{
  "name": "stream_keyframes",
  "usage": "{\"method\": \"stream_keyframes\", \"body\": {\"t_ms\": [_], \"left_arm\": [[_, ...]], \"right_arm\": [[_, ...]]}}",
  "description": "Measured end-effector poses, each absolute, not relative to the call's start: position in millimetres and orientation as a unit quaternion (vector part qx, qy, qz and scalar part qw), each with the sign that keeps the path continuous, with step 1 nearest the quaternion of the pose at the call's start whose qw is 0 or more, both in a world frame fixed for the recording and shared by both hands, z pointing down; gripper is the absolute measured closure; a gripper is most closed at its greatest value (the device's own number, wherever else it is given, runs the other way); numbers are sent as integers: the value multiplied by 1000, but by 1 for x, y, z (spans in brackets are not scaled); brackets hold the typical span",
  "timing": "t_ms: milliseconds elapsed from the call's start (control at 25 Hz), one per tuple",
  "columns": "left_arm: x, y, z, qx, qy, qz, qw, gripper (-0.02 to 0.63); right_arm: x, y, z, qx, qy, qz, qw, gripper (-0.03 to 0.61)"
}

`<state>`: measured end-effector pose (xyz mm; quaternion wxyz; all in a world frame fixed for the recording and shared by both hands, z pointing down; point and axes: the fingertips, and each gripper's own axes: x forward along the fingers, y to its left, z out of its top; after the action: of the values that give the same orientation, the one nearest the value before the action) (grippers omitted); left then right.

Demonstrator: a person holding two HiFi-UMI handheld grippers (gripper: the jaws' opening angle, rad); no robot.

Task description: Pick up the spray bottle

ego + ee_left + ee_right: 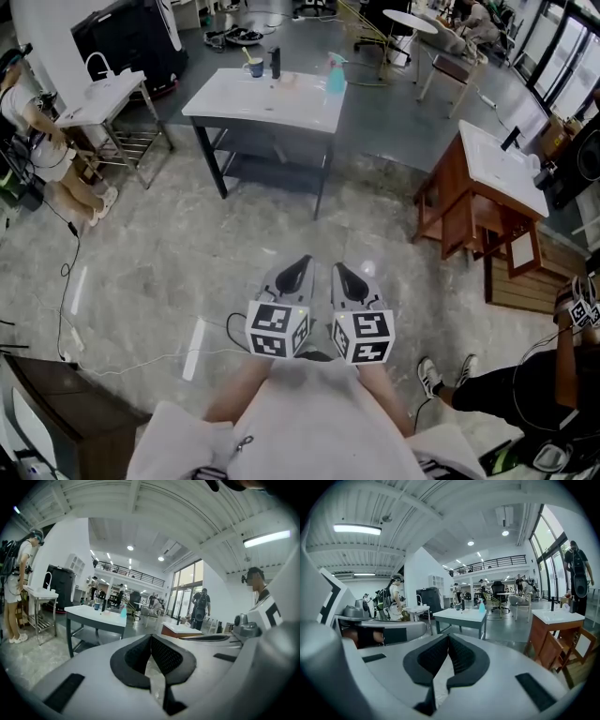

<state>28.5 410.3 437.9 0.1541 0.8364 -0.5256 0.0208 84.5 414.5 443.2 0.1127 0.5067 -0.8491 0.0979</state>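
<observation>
Now both tools sit in the lower middle of the head view, side by side and close to each other, above a grey mottled floor (pixel 187 234). The left gripper (pixel 303 262) has its two jaws pressed together at the tips, and its own view confirms this: the dark ribbed pads (pixel 164 656) meet in one line and nothing is between them. The right gripper (pixel 338 268) is in the same condition. In the right gripper view its pads (pixel 461 654) also touch along the middle, so it is closed and holds nothing.

The spray bottle (pixel 335 77) is pale blue-green and stands upright on a white-topped table (pixel 281 105) with dark legs, in the upper middle of the head view. It is on the far right part of the table top and well apart from both grippers. In the left gripper view the bottle (pixel 123 612) appears small, left of centre; in the right gripper view it (pixel 482 606) is a little right of centre, above the jaws.

On the same table, left of the bottle, stand a blue cup (pixel 255 67) and a dark upright item (pixel 275 63) that is too small to identify. At the right edge of the head view is a wooden stand (pixel 450 202) with a white top. A person (pixel 47 150) stands at the far left of that frame.
</observation>
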Motion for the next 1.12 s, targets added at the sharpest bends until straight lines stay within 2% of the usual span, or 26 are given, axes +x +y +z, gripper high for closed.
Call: {"method": "stream_keyframes", "body": {"t_ms": [760, 1120], "left_arm": [[44, 389, 454, 848, -502, 36, 169, 588], [46, 357, 456, 854, -493, 42, 163, 588]], "right_arm": [[89, 401, 455, 504, -849, 86, 134, 551], [91, 368, 455, 511, -846, 91, 124, 551]]}}
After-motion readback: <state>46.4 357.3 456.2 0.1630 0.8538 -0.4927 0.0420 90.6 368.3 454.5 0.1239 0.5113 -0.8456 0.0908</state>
